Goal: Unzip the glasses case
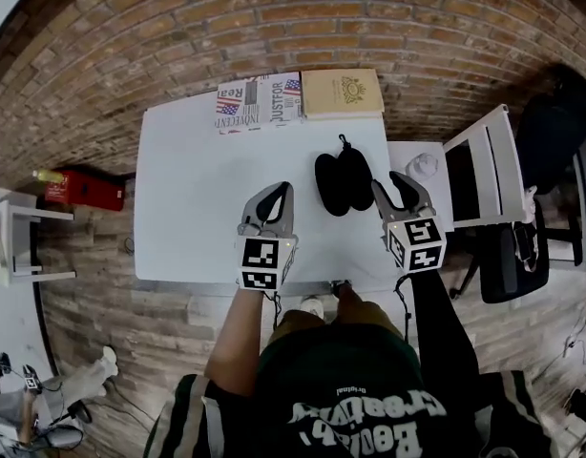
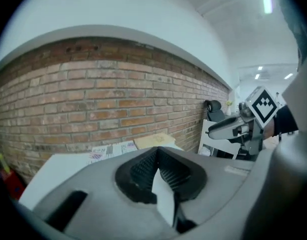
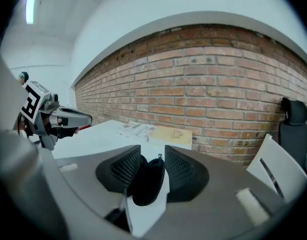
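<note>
Fig. I am holding both grippers over the near edge of the white table [image 1: 193, 175]. The glasses case [image 1: 343, 181] is lying between them, splayed in two black halves, its long axis running away from me. It is lying closer to the right gripper [image 1: 388, 183], whose jaws are standing apart and empty, lined up on the case beyond them. The left gripper [image 1: 280, 193] is staying clenched on nothing.

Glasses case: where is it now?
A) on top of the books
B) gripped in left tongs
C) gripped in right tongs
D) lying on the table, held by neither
D: the case lies on the table; the left tongs are shut on nothing and the right tongs are open, gripping nothing.
</note>
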`<state>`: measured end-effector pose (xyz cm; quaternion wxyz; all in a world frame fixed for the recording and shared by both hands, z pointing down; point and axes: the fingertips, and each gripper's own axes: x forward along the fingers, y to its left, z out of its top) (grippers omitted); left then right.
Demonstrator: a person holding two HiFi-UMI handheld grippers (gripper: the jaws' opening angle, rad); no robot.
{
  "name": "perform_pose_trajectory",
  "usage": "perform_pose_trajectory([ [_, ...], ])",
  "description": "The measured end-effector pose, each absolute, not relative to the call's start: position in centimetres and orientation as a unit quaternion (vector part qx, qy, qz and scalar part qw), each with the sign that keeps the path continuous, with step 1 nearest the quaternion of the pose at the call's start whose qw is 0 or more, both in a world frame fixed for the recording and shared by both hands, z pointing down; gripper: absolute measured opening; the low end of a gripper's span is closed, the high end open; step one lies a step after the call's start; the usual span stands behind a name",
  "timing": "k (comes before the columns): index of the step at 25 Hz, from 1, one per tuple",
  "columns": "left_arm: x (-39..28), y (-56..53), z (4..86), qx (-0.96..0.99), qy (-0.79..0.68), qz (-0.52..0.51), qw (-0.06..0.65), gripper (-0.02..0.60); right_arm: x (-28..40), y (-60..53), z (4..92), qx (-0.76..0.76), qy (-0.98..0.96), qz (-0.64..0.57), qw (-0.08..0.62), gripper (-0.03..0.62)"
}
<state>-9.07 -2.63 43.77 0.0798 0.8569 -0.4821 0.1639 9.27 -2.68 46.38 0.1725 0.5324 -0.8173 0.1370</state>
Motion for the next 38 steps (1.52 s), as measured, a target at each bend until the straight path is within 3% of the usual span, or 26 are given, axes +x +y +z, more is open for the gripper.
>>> perform_pose_trajectory([
  [6,-10.5,2.9,33.7,0.875,-0.475,0.087,-0.041,0.005,6.9,2.9,39.4,0.568,-0.809,0.076,0.133,0.170],
  [15,-12.4,8.8,26.4,0.895,-0.443,0.024,-0.050,0.006,3.6,9.5,32.0,0.593,-0.799,0.021,0.097,0.186],
  [16,-12.7,9.0,26.0,0.893,-0.446,0.024,-0.057,0.006,3.4,10.0,31.6,0.595,-0.798,0.015,0.098,0.172],
  [17,-12.9,9.1,25.8,0.891,-0.450,0.028,-0.062,0.006,3.3,10.4,31.1,0.596,-0.796,0.008,0.100,0.059],
  [18,-13.1,9.2,25.6,0.888,-0.453,0.033,-0.065,0.006,3.2,10.7,30.7,0.596,-0.796,0.003,0.101,0.012],
  [38,-13.9,10.5,24.3,0.886,-0.459,0.023,-0.068,0.006,2.5,12.8,28.3,0.600,-0.793,-0.029,0.099,0.012],
])
